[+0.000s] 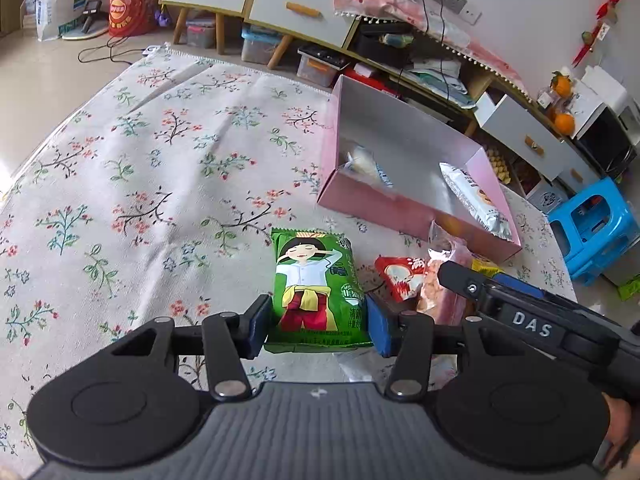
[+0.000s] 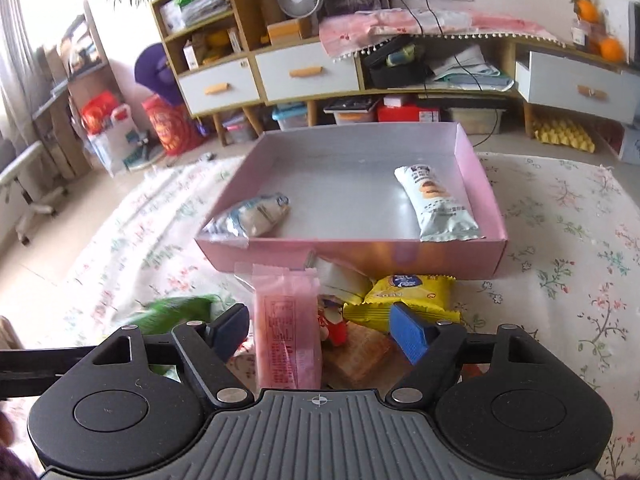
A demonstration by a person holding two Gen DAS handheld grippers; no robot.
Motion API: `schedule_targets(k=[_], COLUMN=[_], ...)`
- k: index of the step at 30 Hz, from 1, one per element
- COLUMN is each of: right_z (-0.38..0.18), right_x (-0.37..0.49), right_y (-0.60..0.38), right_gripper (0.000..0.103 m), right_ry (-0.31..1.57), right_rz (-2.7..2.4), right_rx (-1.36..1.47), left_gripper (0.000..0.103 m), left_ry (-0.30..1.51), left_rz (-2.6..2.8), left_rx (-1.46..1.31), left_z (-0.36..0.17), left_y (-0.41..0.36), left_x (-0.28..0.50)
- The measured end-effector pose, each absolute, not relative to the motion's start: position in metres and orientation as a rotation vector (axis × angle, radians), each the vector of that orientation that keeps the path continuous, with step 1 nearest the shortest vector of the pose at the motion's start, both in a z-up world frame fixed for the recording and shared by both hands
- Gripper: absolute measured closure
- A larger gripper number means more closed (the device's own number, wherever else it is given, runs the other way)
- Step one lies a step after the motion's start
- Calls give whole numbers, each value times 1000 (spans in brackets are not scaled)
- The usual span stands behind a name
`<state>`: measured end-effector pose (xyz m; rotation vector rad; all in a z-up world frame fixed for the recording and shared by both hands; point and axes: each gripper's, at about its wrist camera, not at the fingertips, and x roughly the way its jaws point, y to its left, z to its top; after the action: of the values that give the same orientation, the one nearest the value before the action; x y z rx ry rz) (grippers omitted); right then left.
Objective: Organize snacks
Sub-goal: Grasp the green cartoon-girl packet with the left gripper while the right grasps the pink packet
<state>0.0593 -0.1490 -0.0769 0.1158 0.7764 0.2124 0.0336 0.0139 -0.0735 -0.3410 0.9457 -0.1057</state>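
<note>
Floral cloth (image 1: 168,168) over a low surface, cluttered sideboard and drawers behind.

Item 1, left tool (image 1: 318,326): jaws narrowed onto the sides of a green snack packet (image 1: 316,284), pads against both edges; packet's far end appears to lie on the cloth.

Item 2, right tool (image 2: 318,334): jaws wide, gripping nothing, set about a pink wrapped bar (image 2: 288,328) in the loose pile; one pad near the bar, the other well apart over a yellow packet (image 2: 404,292).

Item 3, pink box (image 2: 360,258): open-topped, just beyond the pile. Contents: one pale blue-and-white packet (image 2: 252,216) in the near left corner, one long white packet (image 2: 436,204) along the right wall. Middle floor bare.

Hazards, as judged:
- Green packet is soft and slippery; an edge grip may buckle it and let it slide out on lifting.
- Right tool, closing here, may catch the red packet (image 2: 332,326) or the yellow one with the bar.
- Both tools work close together; arms may collide.
- Low box wall may snag a dangling packet.
</note>
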Motion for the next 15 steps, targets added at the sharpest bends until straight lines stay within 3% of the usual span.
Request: schedule_targets(k=[2,9,11,12,15], right_z=[-78,-84,-92,-95,-94], right_x=[55,46,51,53,51], right_y=[-142,-123,-122,-123,-124], right_gripper=[25,44,54,66,71], right_ry=[768,778,798,807,782], right_rz=[207,242,244,254,263], right_rx=[74,-6,1,11,13], left_gripper=[57,56,55,55,54], left_ry=[945,967,989,994,994], left_rz=[-105,-87,-84,-78,-51], left_rx=[-347,-299,-305,-309,-295], left_z=[-76,-89,-95,-98,-103], left_y=[17,11,12,13,15], left_x=[33,36,40,43,46])
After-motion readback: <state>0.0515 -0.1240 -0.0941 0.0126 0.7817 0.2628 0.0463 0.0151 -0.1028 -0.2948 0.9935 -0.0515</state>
